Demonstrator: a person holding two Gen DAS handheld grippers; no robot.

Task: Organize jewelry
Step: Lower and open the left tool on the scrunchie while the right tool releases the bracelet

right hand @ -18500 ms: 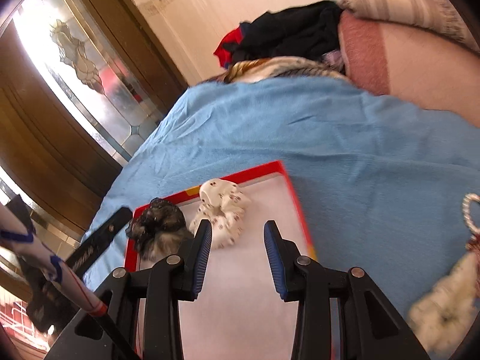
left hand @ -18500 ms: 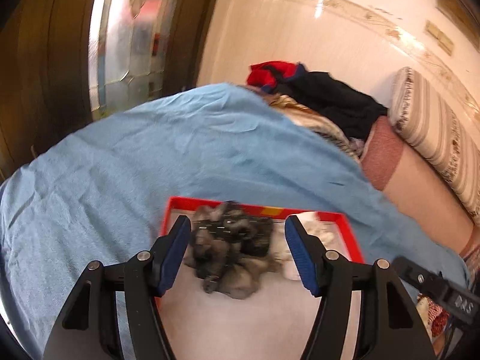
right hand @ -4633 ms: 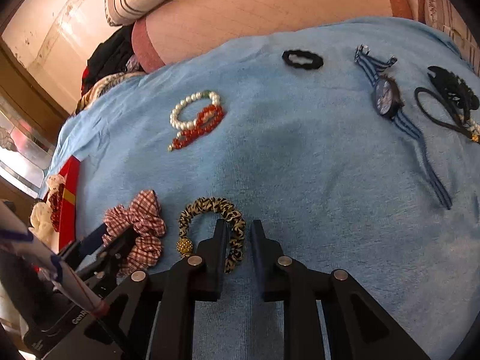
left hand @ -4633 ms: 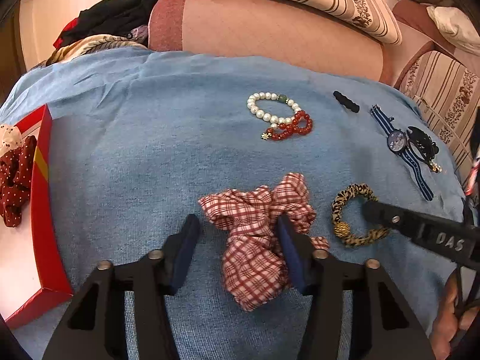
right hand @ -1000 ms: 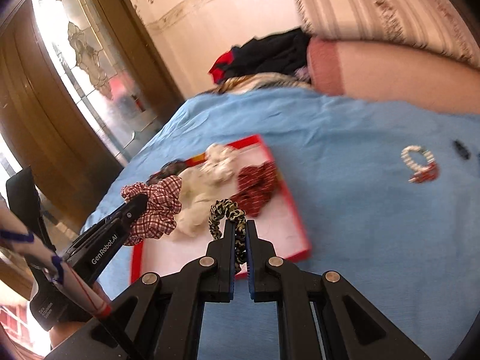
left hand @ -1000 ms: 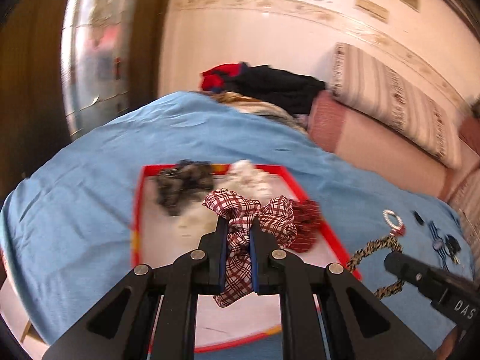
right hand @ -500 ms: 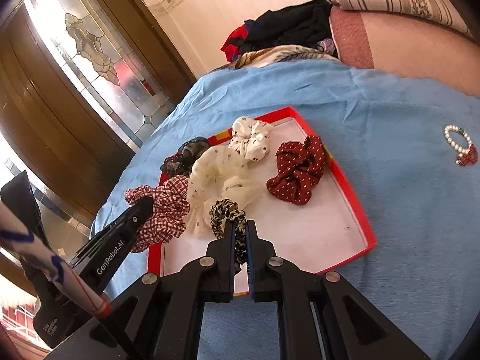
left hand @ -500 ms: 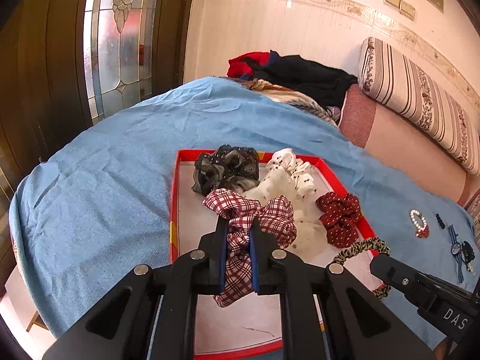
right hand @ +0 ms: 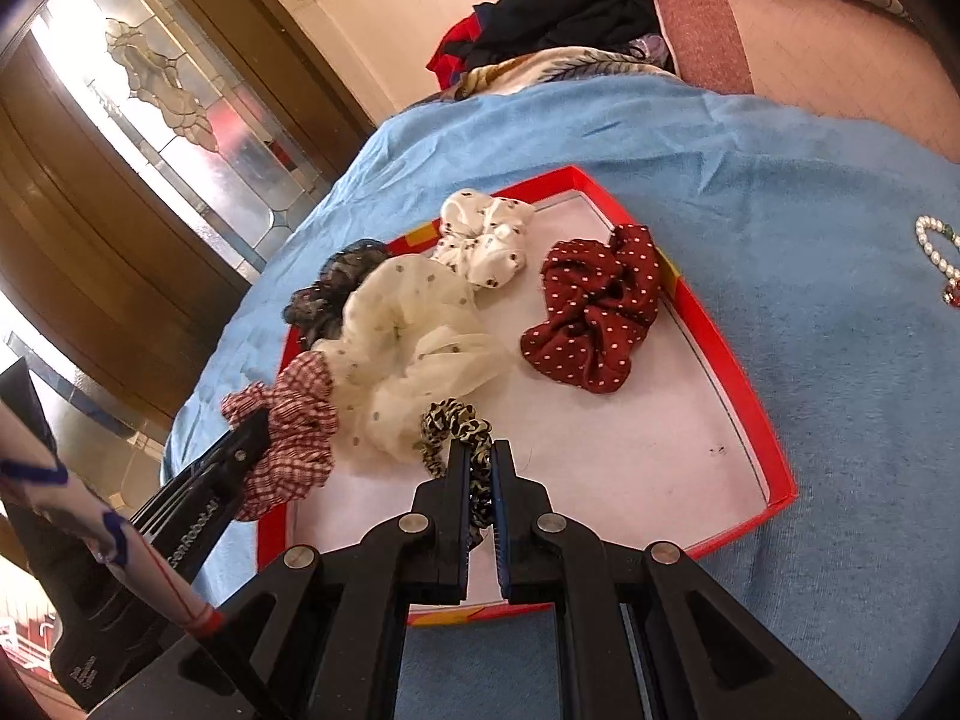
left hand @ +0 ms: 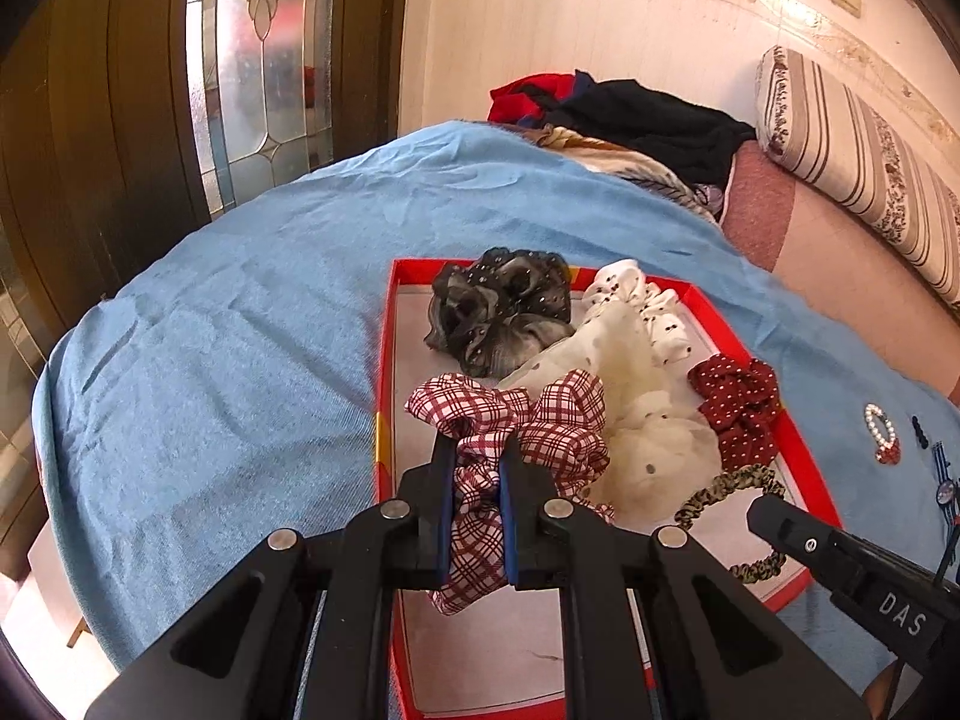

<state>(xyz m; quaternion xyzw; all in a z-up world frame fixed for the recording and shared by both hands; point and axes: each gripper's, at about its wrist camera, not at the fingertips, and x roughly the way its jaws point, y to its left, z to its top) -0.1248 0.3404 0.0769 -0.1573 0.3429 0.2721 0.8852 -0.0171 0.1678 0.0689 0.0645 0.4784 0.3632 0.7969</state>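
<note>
A red-rimmed tray (left hand: 384, 360) (right hand: 726, 354) lies on the blue blanket. It holds a grey-black scrunchie (left hand: 498, 312) (right hand: 327, 291), a white dotted scrunchie (left hand: 636, 306) (right hand: 486, 234), a cream sheer one (left hand: 654, 432) (right hand: 408, 336) and a dark red dotted one (left hand: 738, 408) (right hand: 591, 306). My left gripper (left hand: 475, 450) is shut on a red plaid scrunchie (left hand: 540, 420) (right hand: 288, 420) over the tray's near left part. My right gripper (right hand: 478, 450) is shut on a leopard-print hair tie (right hand: 456, 426) (left hand: 726, 486) just above the tray floor.
A pearl bracelet with a red one (left hand: 882, 429) (right hand: 936, 252) and a blue striped watch (left hand: 945, 480) lie on the blanket (left hand: 210, 360) right of the tray. Piled clothes (left hand: 630, 114), a pink bolster (left hand: 840, 252) and a striped pillow (left hand: 858, 144) are behind.
Both grippers have moved closer and lower over the tray, still holding the plaid scrunchie and the leopard hair tie.
</note>
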